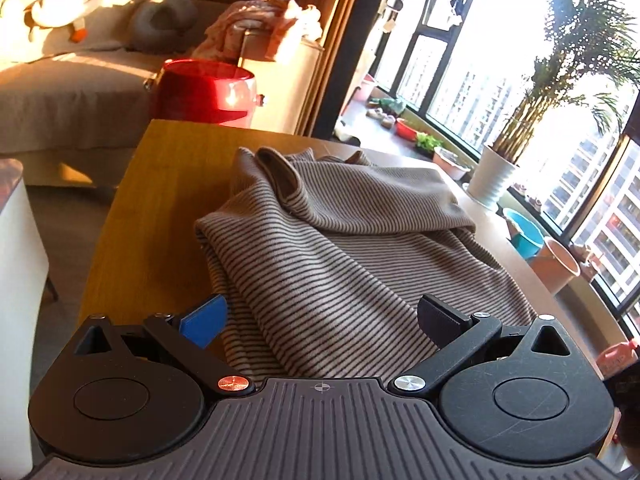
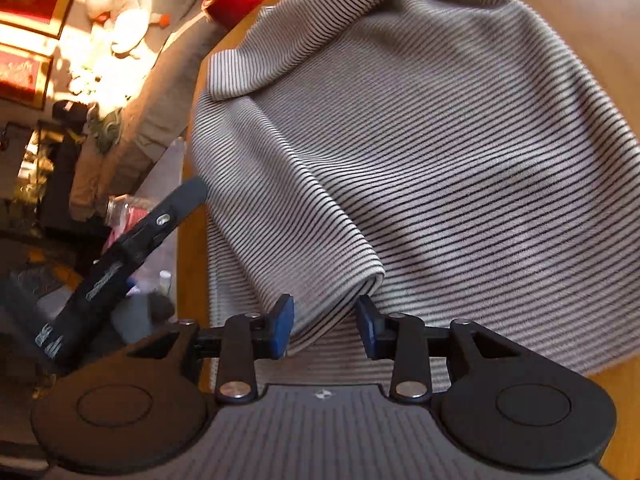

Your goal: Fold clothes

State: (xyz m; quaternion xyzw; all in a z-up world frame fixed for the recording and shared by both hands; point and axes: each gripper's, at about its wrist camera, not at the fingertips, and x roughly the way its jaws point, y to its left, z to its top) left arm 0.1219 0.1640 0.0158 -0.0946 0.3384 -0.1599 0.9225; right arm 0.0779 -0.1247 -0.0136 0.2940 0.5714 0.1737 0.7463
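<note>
A beige garment with thin dark stripes (image 1: pixel 340 240) lies partly folded on a wooden table (image 1: pixel 160 200), its collar end rumpled at the far side. My left gripper (image 1: pixel 322 316) is open wide just above its near edge, with nothing between the fingers. In the right wrist view the same garment (image 2: pixel 440 140) fills the frame, one layer folded over another. My right gripper (image 2: pixel 325 330) is open with a moderate gap, its blue pads (image 2: pixel 282 328) on either side of a folded corner of the cloth without pinching it. The other gripper's black body (image 2: pixel 120 256) shows at the left.
A red pot (image 1: pixel 204 90) stands beyond the table's far edge, a grey sofa (image 1: pixel 80 76) behind it. Potted plants (image 1: pixel 496 176) and bowls line the window sill at right. An orange cup (image 1: pixel 560 268) sits near the table's right edge.
</note>
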